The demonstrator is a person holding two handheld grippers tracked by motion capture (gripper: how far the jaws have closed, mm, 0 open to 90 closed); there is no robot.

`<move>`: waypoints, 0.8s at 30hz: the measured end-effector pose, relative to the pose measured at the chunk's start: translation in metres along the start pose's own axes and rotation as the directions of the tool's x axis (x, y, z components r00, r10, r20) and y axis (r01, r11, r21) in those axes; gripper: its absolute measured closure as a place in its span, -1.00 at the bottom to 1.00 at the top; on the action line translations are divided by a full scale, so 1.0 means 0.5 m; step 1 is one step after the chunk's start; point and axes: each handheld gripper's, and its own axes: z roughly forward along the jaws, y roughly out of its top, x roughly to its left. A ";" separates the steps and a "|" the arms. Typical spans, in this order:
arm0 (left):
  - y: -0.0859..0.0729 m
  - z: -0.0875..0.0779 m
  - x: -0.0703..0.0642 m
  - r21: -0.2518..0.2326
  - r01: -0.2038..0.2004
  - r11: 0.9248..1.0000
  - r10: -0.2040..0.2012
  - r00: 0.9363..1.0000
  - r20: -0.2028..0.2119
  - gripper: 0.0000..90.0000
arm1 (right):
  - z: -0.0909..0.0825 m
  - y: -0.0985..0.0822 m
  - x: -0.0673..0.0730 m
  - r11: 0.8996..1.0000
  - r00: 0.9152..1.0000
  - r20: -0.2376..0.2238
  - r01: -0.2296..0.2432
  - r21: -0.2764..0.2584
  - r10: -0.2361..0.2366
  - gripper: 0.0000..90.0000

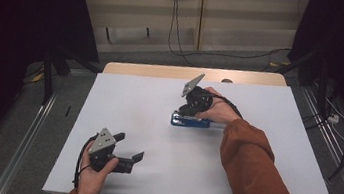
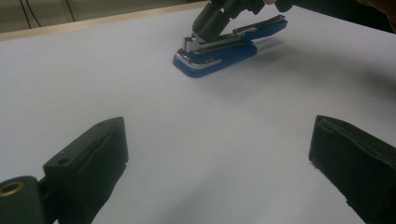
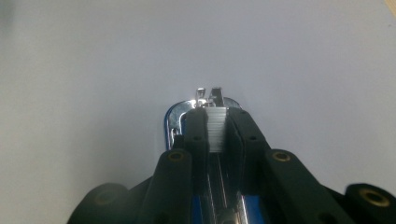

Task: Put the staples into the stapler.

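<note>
Two grippers: my right gripper (image 3: pixel 216 128) pinches a strip of staples (image 3: pixel 215 130) over the open blue stapler (image 1: pixel 190 121), just past table (image 1: pixel 134 97) centre toward one o'clock. Left gripper (image 1: pixel 130 147) gapes idle at seven. Loading, I judge; next, seat the strip squarely.

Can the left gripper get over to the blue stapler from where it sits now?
Probably yes: the left gripper is open, with bare white table between it and the stapler. But the right gripper already has its jaws closed on it.

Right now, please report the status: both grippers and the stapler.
Left gripper open, idle near table edge. Right gripper shut on staple strip at blue stapler. White table, nothing in the way.
</note>
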 end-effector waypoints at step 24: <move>0.000 0.000 0.000 0.007 -0.003 1.000 0.003 1.000 -0.002 -0.89 | 0.008 0.010 0.002 1.000 1.000 0.012 0.013 -0.001 -0.013 0.75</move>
